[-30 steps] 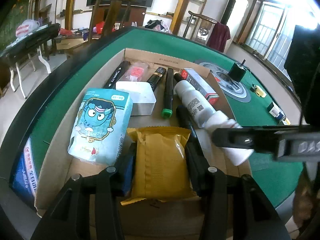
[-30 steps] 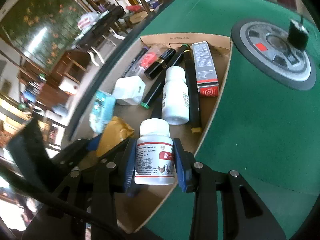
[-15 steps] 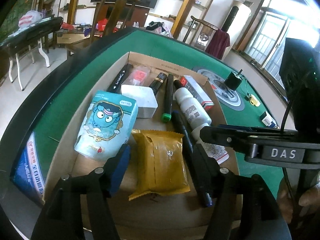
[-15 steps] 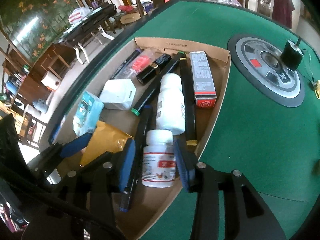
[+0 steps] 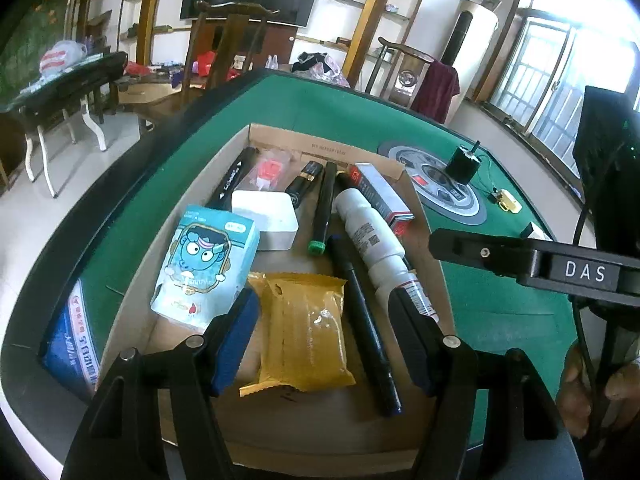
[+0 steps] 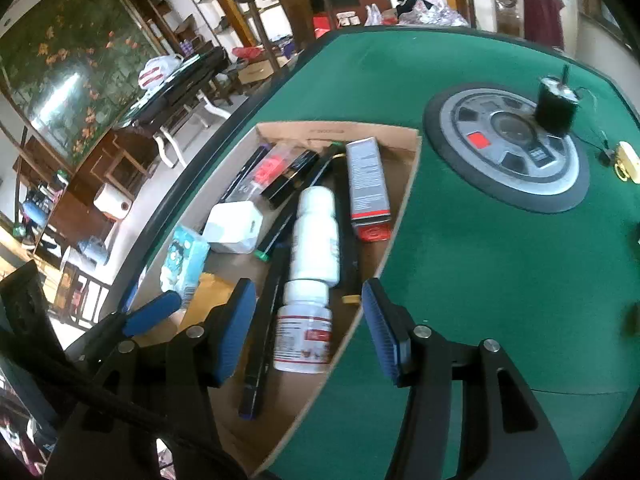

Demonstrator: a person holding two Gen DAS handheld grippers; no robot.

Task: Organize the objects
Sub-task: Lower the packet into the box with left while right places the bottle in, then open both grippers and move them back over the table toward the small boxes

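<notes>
A shallow cardboard tray [image 5: 276, 436] [image 6: 404, 196] lies on the green table and holds several items. A small white pill bottle [image 6: 306, 334] [image 5: 408, 292] lies in it near the right wall, cap against a taller white bottle [image 6: 316, 236] [image 5: 366, 230]. A yellow snack packet [image 5: 304, 336], a blue cartoon pouch [image 5: 206, 266], a white box [image 5: 266, 218], black markers [image 5: 368, 332] and a red-ended carton [image 6: 366, 188] also lie inside. My right gripper [image 6: 310, 332] is open and empty, jaws either side of the pill bottle. My left gripper [image 5: 324, 340] is open and empty over the yellow packet.
A round grey dial panel [image 6: 508, 152] is set into the table right of the tray, with a black motor [image 6: 556, 106] on it. A yellow plug [image 6: 628, 160] lies farther right. A blue packet [image 5: 74, 344] lies at the table's left edge. Chairs and shelves stand behind.
My right gripper set the small pill bottle down in the tray, opened and drew back. My left gripper let go of the yellow packet, opened wide and rose back.
</notes>
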